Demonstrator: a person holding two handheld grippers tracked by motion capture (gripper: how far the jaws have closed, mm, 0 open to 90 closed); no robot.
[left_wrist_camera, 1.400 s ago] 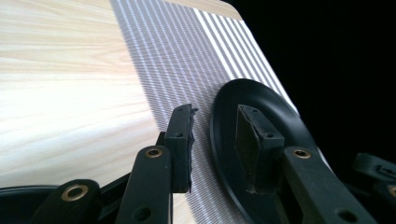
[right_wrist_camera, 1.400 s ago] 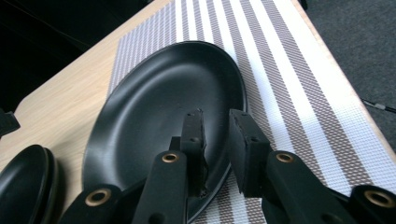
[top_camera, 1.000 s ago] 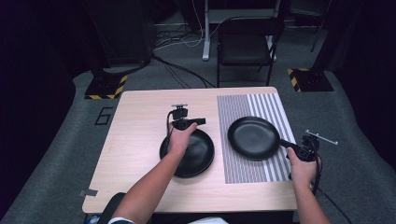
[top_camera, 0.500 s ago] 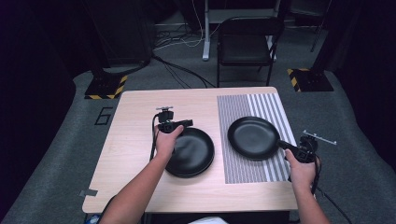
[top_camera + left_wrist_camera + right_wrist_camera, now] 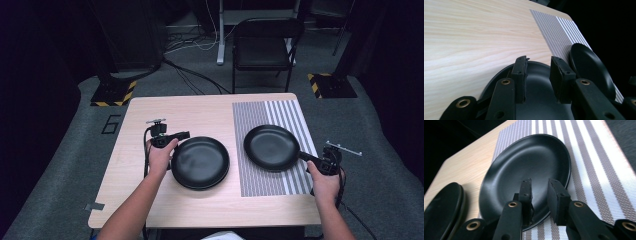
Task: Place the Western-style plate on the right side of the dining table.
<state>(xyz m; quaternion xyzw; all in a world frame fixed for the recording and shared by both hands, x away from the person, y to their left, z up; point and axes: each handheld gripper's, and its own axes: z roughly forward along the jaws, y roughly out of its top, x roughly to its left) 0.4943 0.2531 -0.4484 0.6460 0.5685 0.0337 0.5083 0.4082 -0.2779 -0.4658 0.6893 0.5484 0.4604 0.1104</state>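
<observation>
Two black plates lie on the table. The left plate (image 5: 200, 162) (image 5: 539, 100) rests on bare wood. The right plate (image 5: 272, 147) (image 5: 529, 167) sits on a striped placemat (image 5: 270, 112) (image 5: 599, 157). My left gripper (image 5: 186, 134) (image 5: 537, 66) hovers at the left plate's upper-left rim, open, with nothing between its pads. My right gripper (image 5: 303, 155) (image 5: 539, 187) points at the right plate's near right rim. Its jaws have just been opening; the rim lies low in the gap and the pads stand apart from it.
The wooden table (image 5: 190, 110) ends close behind my hands. A folding chair (image 5: 262, 47) stands beyond the far edge, with cables on the floor and yellow-black stand bases (image 5: 115, 92) (image 5: 332, 85) at either side. A tape strip (image 5: 94, 206) marks the near left corner.
My left hand has slid left, from above the left plate to its upper-left rim; the plate stayed put. The right hand and right plate have not moved.
</observation>
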